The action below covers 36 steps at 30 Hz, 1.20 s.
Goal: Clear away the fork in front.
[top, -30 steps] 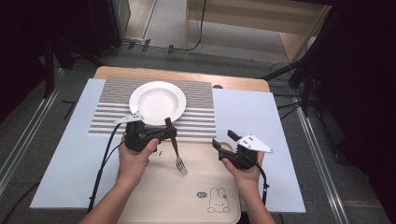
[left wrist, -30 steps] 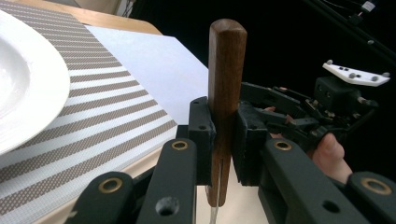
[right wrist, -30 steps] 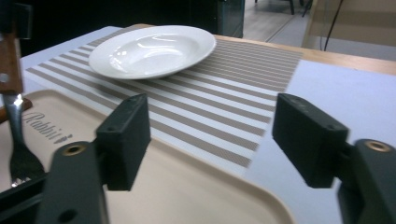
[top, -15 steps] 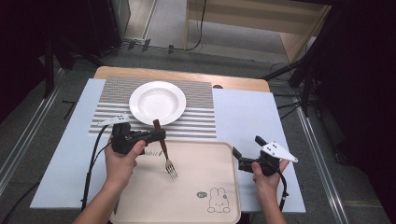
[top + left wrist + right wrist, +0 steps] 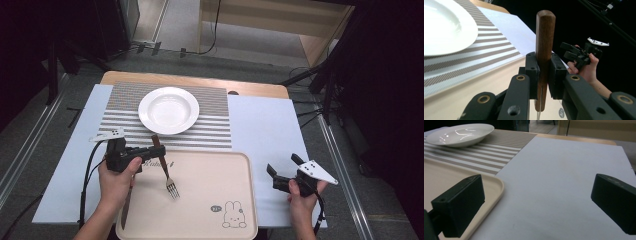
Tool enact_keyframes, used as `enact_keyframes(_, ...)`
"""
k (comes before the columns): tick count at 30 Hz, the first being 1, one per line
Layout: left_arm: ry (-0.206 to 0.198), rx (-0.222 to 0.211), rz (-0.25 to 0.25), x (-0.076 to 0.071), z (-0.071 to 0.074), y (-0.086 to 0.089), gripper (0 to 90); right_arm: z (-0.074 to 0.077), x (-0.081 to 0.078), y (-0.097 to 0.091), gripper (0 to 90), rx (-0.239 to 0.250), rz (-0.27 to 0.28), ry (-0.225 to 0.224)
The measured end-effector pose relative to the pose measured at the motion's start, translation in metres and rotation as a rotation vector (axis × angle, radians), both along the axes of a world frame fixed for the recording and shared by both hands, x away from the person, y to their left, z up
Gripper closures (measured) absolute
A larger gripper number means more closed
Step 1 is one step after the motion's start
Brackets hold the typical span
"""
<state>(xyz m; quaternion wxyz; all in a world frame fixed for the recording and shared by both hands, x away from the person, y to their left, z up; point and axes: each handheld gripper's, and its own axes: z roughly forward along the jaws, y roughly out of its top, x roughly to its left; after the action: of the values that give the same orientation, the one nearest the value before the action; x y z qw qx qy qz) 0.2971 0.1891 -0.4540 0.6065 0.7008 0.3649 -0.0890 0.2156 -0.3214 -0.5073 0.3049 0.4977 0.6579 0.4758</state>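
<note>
A fork [image 5: 166,174] with a brown wooden handle [image 5: 545,37] hangs over the left part of the beige tray [image 5: 210,175], tines down toward me. My left gripper [image 5: 156,152] is shut on the handle, which stands upright between the pads [image 5: 543,65]. A white plate [image 5: 168,110] rests on the striped placemat [image 5: 210,127] beyond the tray. My right gripper [image 5: 282,166] hovers over the pale cloth to the right of the tray; its jaws have just been opening and stand wide apart [image 5: 536,202] with nothing between them.
A dark long utensil [image 5: 124,212], perhaps a knife, lies along the tray's left edge under my left hand. The pale cloth [image 5: 265,125] covers the wooden table [image 5: 190,80]. A rabbit print marks the tray's near right corner. Dark floor and cables surround the table.
My left hand has carried the fork to the left. My right hand has moved right, off the tray and over the cloth, and its jaws have spread wider.
</note>
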Motion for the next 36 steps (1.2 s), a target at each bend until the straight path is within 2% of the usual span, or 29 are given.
enact_keyframes(3, 0.004, 0.008, -0.004, -0.002, -0.001, 0.004, 79.3, -0.001, -0.003, -0.005, 0.0, -0.004, -0.003, 0.001)
enact_keyframes(9, 0.018, -0.003, -0.017, -0.008, -0.003, 0.013, 79.3, -0.002, -0.014, -0.023, 0.0, 0.028, -0.033, -0.003)
enact_keyframes(14, 0.032, 0.002, -0.023, -0.013, -0.006, 0.017, 79.3, -0.002, -0.02, -0.031, 0.0, 0.031, -0.05, -0.001)
enact_keyframes(22, 0.068, -0.007, -0.073, -0.018, -0.009, 0.019, 79.3, -0.003, -0.03, -0.048, 0.0, 0.057, -0.088, 0.001)
enact_keyframes(25, 0.085, -0.005, -0.078, -0.019, -0.013, 0.02, 79.3, -0.005, -0.03, -0.049, 0.0, 0.037, -0.096, 0.003)
enact_keyframes(28, 0.102, -0.001, -0.079, -0.018, -0.017, 0.021, 79.3, -0.007, -0.03, -0.046, 0.0, -0.063, -0.113, -0.005)
enact_keyframes(29, 0.106, -0.009, -0.079, -0.017, -0.018, 0.021, 79.3, -0.007, -0.03, -0.046, 0.0, -0.067, -0.114, -0.009)
enact_keyframes(31, 0.111, -0.011, -0.077, -0.017, -0.019, 0.022, 79.4, -0.007, -0.031, -0.047, 0.0, -0.054, -0.112, -0.013)
enact_keyframes(32, 0.117, -0.013, -0.075, -0.016, -0.02, 0.023, 79.3, -0.007, -0.032, -0.05, 0.0, -0.024, -0.12, -0.018)
enact_keyframes(34, 0.125, -0.017, -0.072, -0.015, -0.022, 0.024, 79.3, -0.007, -0.032, -0.053, 0.0, -0.007, -0.127, -0.022)
enact_keyframes(36, 0.124, -0.001, -0.065, -0.014, -0.023, 0.025, 79.3, -0.007, -0.032, -0.055, 0.0, -0.003, -0.129, -0.024)
